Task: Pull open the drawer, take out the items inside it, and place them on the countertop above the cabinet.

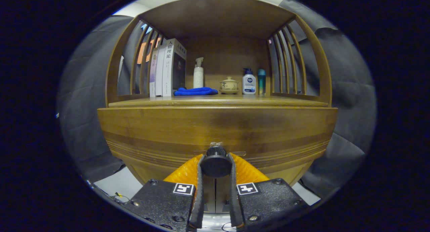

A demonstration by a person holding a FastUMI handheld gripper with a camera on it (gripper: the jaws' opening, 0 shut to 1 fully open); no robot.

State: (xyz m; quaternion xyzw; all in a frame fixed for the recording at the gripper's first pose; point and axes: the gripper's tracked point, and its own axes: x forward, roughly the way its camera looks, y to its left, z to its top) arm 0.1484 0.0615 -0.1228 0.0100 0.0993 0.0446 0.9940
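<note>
A brown wooden cabinet faces me, and its drawer front (215, 131) spans the width below the countertop (218, 102). A round dark knob (215, 164) sticks out from the middle of the drawer front. My gripper (215, 164) is shut on that knob, one finger pressing each side of it. The drawer looks closed or barely moved, and its inside is hidden.
On the countertop stand several books (167, 69) at the left, a folded blue cloth (195, 91), a white pump bottle (198, 74), a small lidded ceramic bowl (229, 85), a white lotion bottle (249, 82) and a teal bottle (261, 80). Slatted wooden sides flank the shelf.
</note>
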